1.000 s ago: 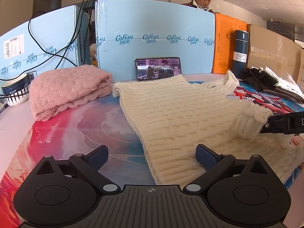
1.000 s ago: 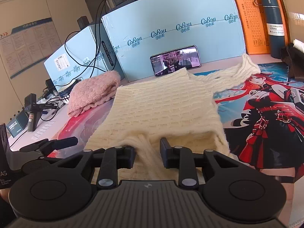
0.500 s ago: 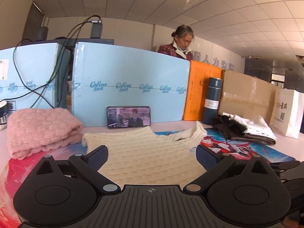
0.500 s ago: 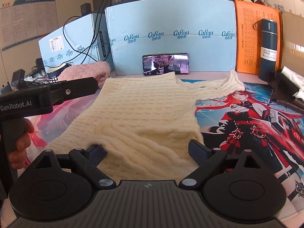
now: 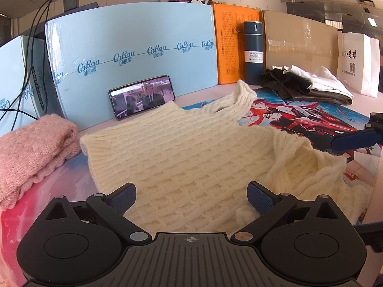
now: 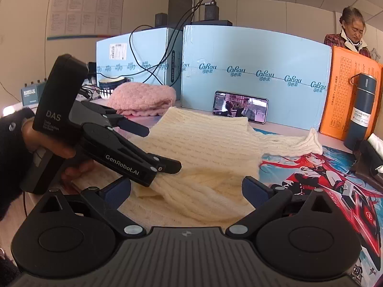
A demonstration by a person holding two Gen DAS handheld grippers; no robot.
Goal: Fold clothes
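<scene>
The cream sweater [image 5: 191, 148] lies spread across the worktop [image 5: 198, 98] on a printed mat [image 5: 299, 117], one sleeve stretched toward the blue flask [image 5: 253, 52] and the near sleeve folded back over the body in a loose heap. The left tongs [image 5: 191, 195] stand wide apart above the knit, pinching nothing. The right tongs [image 6: 186, 190] are opening, the folded sleeve lying loose between them with neither pad pressing on it. In the right wrist view the left hand [image 6: 47, 148] is mostly hidden behind its device. A folded pink sweater [image 5: 33, 148] sits left, partly cut off by the frame edge; dark and white clothes [image 5: 304, 83] are heaped at the far right, their shapes unclear.
</scene>
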